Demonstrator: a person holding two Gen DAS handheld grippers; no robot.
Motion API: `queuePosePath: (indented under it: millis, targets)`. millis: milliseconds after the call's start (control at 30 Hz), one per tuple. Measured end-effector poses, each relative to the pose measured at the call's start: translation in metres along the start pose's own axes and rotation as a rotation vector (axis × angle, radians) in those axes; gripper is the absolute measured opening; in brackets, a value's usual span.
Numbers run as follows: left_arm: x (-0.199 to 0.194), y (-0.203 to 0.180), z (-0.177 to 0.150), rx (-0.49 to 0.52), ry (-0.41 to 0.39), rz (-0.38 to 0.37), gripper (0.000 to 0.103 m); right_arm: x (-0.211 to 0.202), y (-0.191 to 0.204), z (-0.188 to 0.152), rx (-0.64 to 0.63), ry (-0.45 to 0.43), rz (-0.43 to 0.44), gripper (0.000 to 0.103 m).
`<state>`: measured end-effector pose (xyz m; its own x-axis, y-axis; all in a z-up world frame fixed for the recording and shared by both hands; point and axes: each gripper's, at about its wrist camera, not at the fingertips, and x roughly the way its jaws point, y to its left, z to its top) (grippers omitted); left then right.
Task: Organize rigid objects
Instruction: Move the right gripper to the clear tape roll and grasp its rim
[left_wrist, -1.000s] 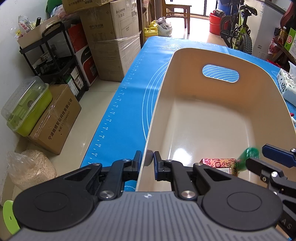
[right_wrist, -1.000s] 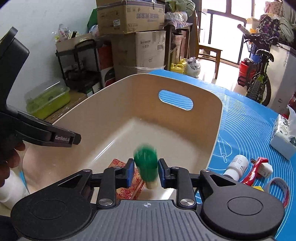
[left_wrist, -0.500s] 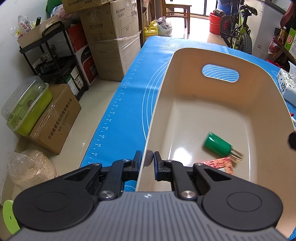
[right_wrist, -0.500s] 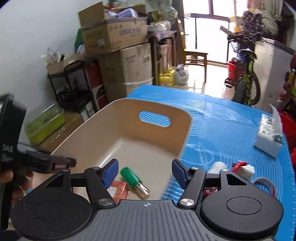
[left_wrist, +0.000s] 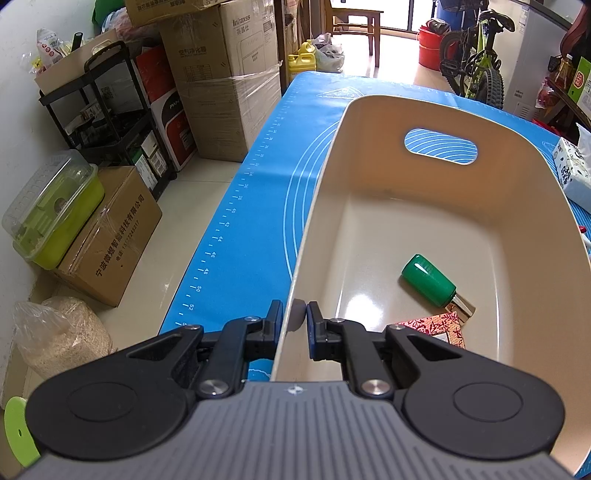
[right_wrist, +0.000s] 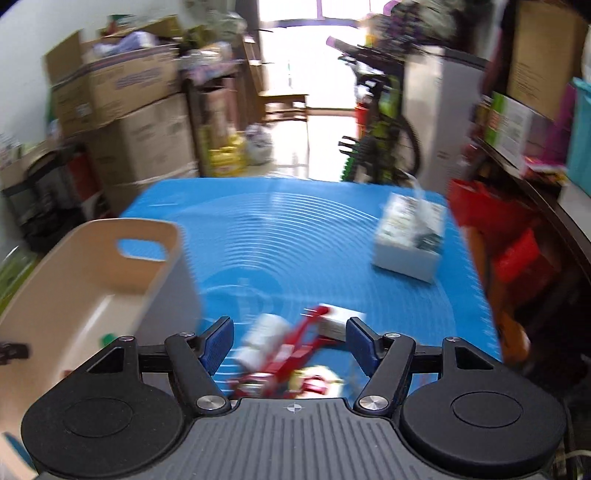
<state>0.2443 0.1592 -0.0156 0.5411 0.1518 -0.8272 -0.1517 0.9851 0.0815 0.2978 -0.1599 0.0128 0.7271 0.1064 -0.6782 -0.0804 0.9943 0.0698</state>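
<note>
Bin (left_wrist: 317, 206) wall sits pinched between left tongs (left_wrist: 295, 317).

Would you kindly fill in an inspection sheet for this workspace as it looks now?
Surface: blue mat covers the table.
Job's things: beige bin holds a green bottle and a red patterned box; a white bottle and a red item lie on the mat, blurred.
Clutter: tissue box.
Grippers: left hand-held gripper clamps the bin's wall; right hand-held gripper is opening, empty.
Cables: nothing seen.
Surroundings: cardboard boxes, bicycle.
</note>
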Motion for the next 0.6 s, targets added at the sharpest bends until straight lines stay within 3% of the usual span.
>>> queuePosePath:
  millis: [267,600]
  targets:
    - [0.0,0.0,0.0,-0.002,0.0,0.007,0.016,0.046,-0.035,-0.023,0.096,0.137,-0.069,0.073]
    - [0.0,0.0,0.0,-0.001,-0.001,0.007,0.016,0.073,-0.053,-0.04,0.113,0.15,-0.145,0.071]
